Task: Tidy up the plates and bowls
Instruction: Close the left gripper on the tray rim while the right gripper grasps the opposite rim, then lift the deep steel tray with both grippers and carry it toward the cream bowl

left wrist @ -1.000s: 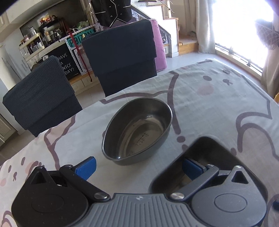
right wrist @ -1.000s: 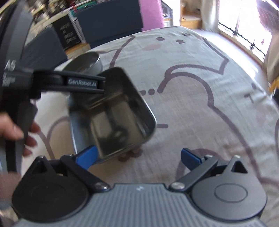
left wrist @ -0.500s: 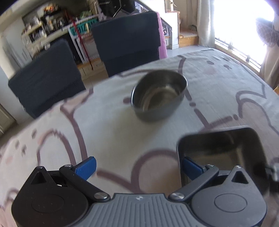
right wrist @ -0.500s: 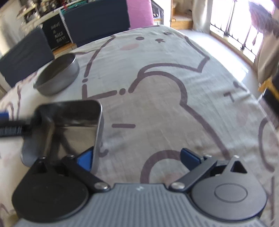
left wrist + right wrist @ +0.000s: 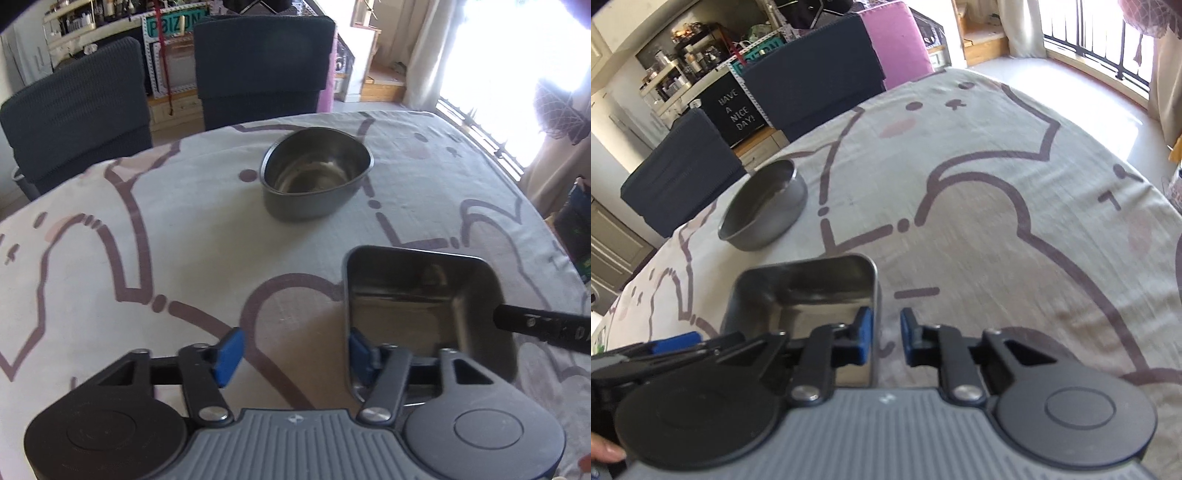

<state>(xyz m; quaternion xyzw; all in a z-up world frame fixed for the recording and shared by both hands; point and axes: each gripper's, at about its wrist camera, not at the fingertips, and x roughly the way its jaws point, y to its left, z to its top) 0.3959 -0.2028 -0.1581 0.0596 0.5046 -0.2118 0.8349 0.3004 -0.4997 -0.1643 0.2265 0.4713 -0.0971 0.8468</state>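
Note:
A rectangular steel tray lies on the cat-print tablecloth close in front of both grippers. My left gripper is closing. Its right pad is inside the tray, its left pad stands well outside, and the tray's left wall lies between them, unpressed. My right gripper is also closing over the tray's right wall, with a small gap still showing at its right pad. One right finger shows at the tray's right side. An oval steel bowl stands empty further back.
Two dark chairs stand at the table's far edge, with shelves behind them. A window lies to the right. A fingertip shows at the bottom left of the right wrist view.
The tray went from tilted up to lying flat. Both pairs of jaws have narrowed from wide open, each over a side wall of the tray. The bowl now appears further away.

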